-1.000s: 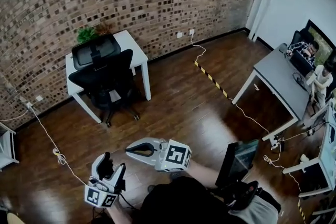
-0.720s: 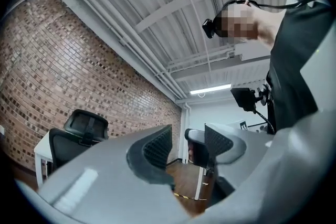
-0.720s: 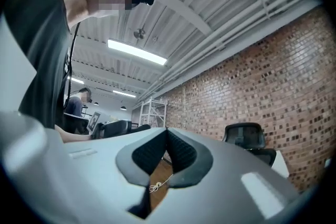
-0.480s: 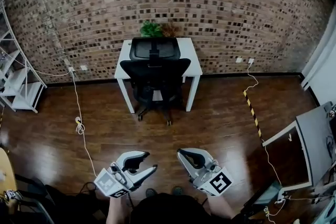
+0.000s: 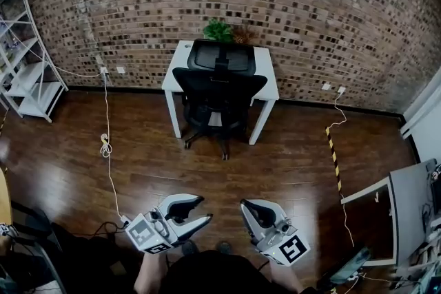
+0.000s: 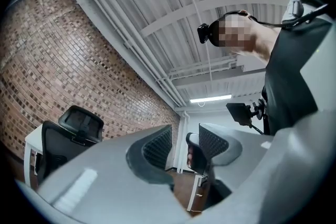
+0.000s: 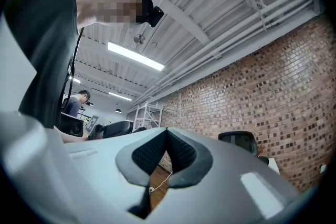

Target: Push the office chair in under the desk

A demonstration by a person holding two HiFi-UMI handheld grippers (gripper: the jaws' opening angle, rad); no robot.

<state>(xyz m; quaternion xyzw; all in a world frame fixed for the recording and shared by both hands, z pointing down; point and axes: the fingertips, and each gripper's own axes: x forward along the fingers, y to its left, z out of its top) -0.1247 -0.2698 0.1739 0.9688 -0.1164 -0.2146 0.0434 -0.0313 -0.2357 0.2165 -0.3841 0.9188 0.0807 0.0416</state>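
Head view has swung since a second ago. The office chair (image 5: 219,89) is now centred, against the front of the white tabletop (image 5: 267,76). Left claw (image 5: 202,208) has just been closing — a narrow gap remains, nothing in it. Right claw (image 5: 243,205) is closed and empty. Only the right gripper view shows a seated person (image 7: 79,101). A cable (image 5: 105,148) lies on the floor, left of the chair.

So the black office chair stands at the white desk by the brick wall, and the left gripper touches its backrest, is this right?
No. The head view shows the left gripper far from the office chair, across the floor; its jaws have just been closing with nothing between them. The chair does stand at the white desk by the brick wall.
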